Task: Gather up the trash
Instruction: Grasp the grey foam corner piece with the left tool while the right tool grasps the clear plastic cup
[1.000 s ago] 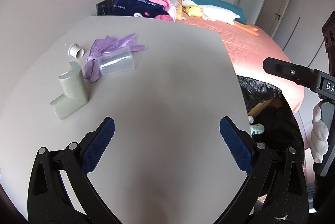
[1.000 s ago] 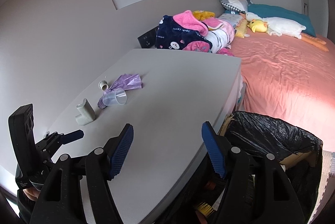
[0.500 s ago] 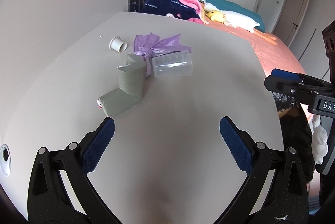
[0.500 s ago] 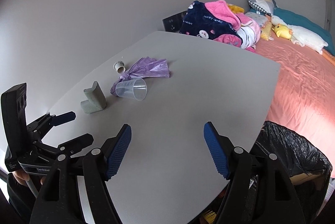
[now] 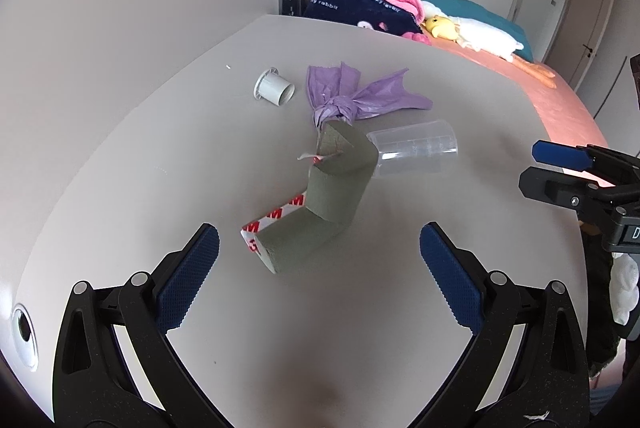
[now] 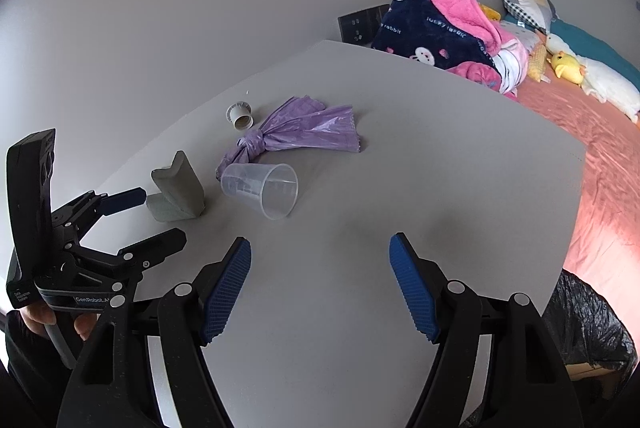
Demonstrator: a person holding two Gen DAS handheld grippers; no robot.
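Observation:
Several pieces of trash lie on the grey table (image 5: 400, 308): a bent grey foam corner piece (image 5: 320, 204) with red-and-white tape, a clear plastic cup (image 5: 416, 150) on its side, a knotted purple plastic bag (image 5: 356, 98) and a small white tube (image 5: 274, 90). My left gripper (image 5: 320, 268) is open just short of the foam piece, nothing between its pads. My right gripper (image 6: 320, 284) is open over bare table, a little short of the cup (image 6: 264, 190). In the right wrist view the foam piece (image 6: 178, 190) sits beside the left gripper (image 6: 138, 220).
A bin lined with a black bag (image 6: 592, 332) stands off the table's right edge. Beyond it is a bed with a pink sheet (image 6: 608, 156), a pile of blankets (image 6: 440, 36) and plush toys (image 5: 472, 32). A wall runs along the left.
Both grippers have come forward and left over the table toward the trash, which now looks larger and closer. Both have stayed open and empty.

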